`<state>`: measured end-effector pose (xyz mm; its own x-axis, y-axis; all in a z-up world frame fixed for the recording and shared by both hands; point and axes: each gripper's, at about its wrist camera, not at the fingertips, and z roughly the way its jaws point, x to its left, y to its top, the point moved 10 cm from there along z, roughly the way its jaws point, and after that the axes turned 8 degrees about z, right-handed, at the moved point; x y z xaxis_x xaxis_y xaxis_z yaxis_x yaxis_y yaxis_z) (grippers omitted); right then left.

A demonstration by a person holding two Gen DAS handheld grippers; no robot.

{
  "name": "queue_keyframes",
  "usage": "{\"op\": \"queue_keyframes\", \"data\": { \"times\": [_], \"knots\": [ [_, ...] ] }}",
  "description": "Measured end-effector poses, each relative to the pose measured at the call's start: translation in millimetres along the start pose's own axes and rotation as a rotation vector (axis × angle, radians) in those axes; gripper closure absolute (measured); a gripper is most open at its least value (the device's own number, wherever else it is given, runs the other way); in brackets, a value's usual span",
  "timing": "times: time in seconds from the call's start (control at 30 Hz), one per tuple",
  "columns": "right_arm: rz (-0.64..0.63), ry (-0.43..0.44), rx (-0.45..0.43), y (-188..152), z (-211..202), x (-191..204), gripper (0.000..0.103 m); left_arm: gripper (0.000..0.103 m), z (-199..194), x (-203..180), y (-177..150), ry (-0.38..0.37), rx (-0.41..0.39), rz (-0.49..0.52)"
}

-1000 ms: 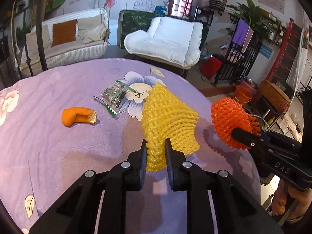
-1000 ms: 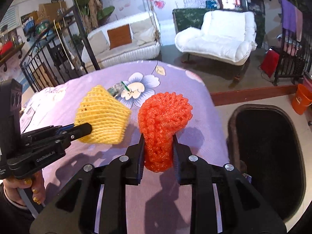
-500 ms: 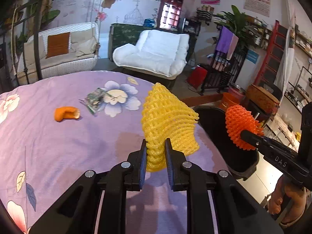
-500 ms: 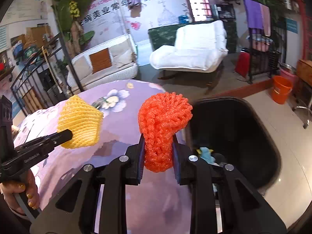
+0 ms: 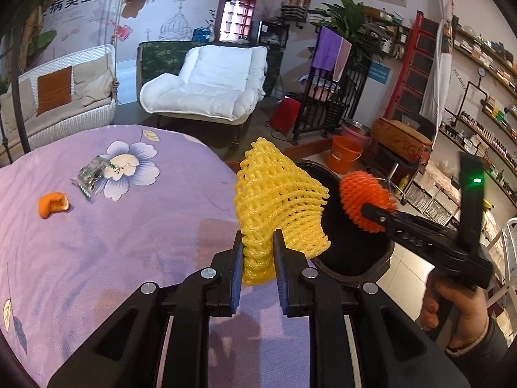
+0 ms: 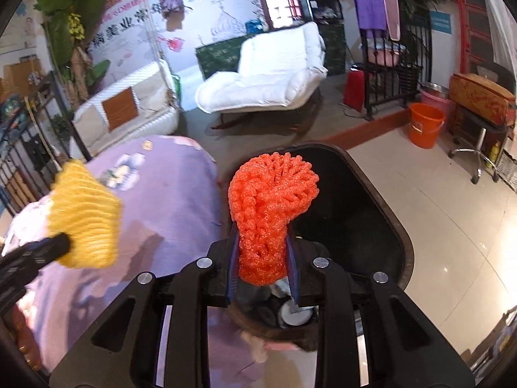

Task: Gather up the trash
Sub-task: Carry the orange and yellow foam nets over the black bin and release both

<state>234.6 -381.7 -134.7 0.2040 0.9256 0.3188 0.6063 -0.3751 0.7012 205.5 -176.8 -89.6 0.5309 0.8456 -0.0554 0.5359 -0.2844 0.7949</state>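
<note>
- Yellow foam fruit net (image 5: 279,203) pinched at its narrow bottom end in the left hand-held gripper (image 5: 257,258), jaws nearly together with only the squashed mesh between them; flared top standing up and free, so likely gripped low to keep the bulk clear of the fingers.
- Hanging over the desk (image 5: 113,242) edge toward 3 o'clock, at the near rim of the black trash bin (image 5: 355,258), not yet over its opening.
- Orange foam fruit net (image 6: 271,207) clamped the same way in the right hand-held gripper (image 6: 262,258), narrow gap filled by the crushed stem of mesh, rounded head upright.
- Already above the bin's mouth in the right wrist view, dark interior behind and below it, some earlier rubbish showing at the bottom at 6 o'clock; seemingly held there ready for release.
- Both nets carried off the purple flowered cloth together, one per gripper, probably to clear two pieces in one trip.
- Left on the desk at 9 to 10 o'clock in the left wrist view: an orange peel (image 5: 53,204) and a crumpled clear wrapper (image 5: 90,177) beside the printed flower, well apart from both grippers.
- Judged next: opening over the bin, the left one first needing to come further across the rim.
</note>
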Motion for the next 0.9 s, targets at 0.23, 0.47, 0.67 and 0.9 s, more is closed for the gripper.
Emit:
{"op": "queue_keyframes", "data": {
  "times": [0.23, 0.47, 0.67, 0.9],
  "knots": [
    [0.043, -0.029, 0.045, -5.5, 39.8, -18.2, 0.062, 0.085, 6.3, -16.4, 0.9, -0.015, 0.007, 0.052],
    [0.072, -0.065, 0.054, -13.3, 52.7, -34.4, 0.028, 0.085, 17.5, -29.7, -1.1, -0.032, 0.033, 0.093],
    [0.1, -0.059, 0.024, -18.3, 32.2, -42.9, 0.027, 0.084, 33.6, -40.1, 5.2, -0.064, 0.063, 0.106],
    [0.118, -0.068, -0.079, -10.8, -15.1, -54.2, 0.023, 0.085, 62.4, -59.4, 15.9, -0.105, 0.106, 0.137]
  ]
}}
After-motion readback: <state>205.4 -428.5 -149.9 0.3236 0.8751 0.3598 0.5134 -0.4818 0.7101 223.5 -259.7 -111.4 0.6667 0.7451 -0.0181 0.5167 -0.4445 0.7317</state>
